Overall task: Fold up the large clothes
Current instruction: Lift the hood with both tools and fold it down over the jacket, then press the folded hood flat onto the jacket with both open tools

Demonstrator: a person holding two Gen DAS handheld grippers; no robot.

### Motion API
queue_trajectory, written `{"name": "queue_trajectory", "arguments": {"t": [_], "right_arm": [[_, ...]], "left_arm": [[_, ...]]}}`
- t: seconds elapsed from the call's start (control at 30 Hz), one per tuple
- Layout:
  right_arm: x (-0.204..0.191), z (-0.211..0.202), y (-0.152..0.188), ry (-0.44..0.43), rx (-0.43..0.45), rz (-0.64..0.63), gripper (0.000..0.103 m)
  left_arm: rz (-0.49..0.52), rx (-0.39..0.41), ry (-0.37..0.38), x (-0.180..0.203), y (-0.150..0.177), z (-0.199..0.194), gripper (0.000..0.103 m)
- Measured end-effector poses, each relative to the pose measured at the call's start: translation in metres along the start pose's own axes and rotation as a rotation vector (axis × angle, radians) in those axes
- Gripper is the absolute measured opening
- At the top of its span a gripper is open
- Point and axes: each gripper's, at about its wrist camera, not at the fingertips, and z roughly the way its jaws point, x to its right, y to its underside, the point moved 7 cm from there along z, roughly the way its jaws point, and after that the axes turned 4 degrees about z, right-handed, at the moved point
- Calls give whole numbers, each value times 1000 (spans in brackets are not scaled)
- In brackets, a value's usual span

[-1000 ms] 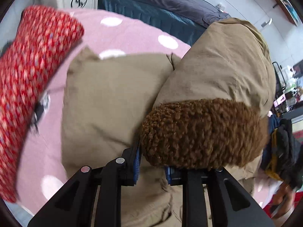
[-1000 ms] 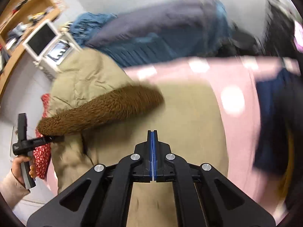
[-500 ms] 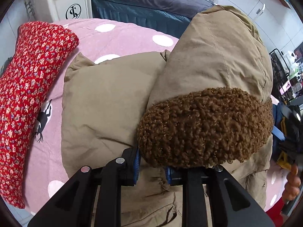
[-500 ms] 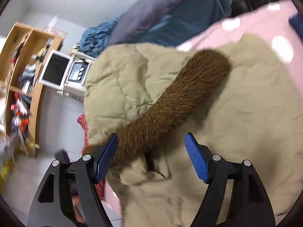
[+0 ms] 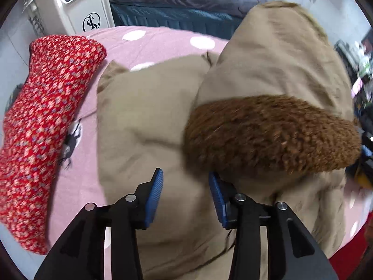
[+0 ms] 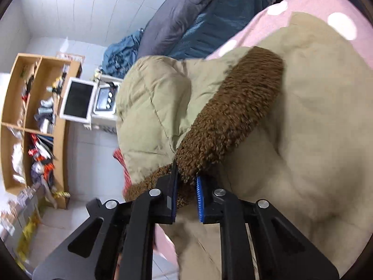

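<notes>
- Left claw (image 5: 185, 193) is opening, nothing between its pads; the padded khaki coat (image 5: 144, 126) lies just ahead.
- Right claw (image 6: 186, 193) is clamped on the brown fleece collar (image 6: 230, 116): bulky, soft, probably springy, so grip seams.

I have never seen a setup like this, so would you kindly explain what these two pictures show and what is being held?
Each picture comes from a camera on a handheld two-finger gripper, looking forward along its black fingers with blue pads. A person carries one gripper in each hand. Both look at a tan coat with a brown fleece collar, lying on a pink dotted cover beside a red flowered cloth. The left gripper is opening, and its pads no longer press on anything. The right gripper is pinching the collar.
</notes>
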Motion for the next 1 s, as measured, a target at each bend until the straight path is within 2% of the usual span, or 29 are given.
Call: {"name": "queue_trajectory", "arguments": {"t": [0.17,0.27,0.37,0.5,0.57,0.6,0.7,0.73,0.77,0.83,0.9,1.0], "right_arm": [[35,-6,45,89,-65,-12,13],[50,6,61,118,-105,-2,13],[45,17,66,175,-125,-75,13],[41,22,71,227,-145,-155,13],[47,26,71,260,-158,-154,13],[51,26,70,277,-162,-146,13],[48,25,65,306,-158,-164,16],[47,23,63,319,-159,-167,19],[47,19,62,336,-156,-169,22],[52,10,66,395,-151,-181,35],[50,2,66,447,-144,-201,39],[40,-15,54,509,-82,-251,39]], "left_arm": [[42,-49,-43,-4,43,-10,43],[3,-25,-28,-5,46,-25,45],[-19,39,-2,4,28,-44,47],[44,122,31,40,-8,-59,60],[81,143,59,61,-24,-59,64],[100,142,66,69,-29,-58,69],[200,101,37,98,-38,-32,71],[238,60,23,109,-34,-16,71],[256,41,12,113,-31,-7,72],[298,16,-36,121,-23,12,75],[325,9,-69,126,-18,25,78],[326,3,-71,125,-15,37,80]]}}
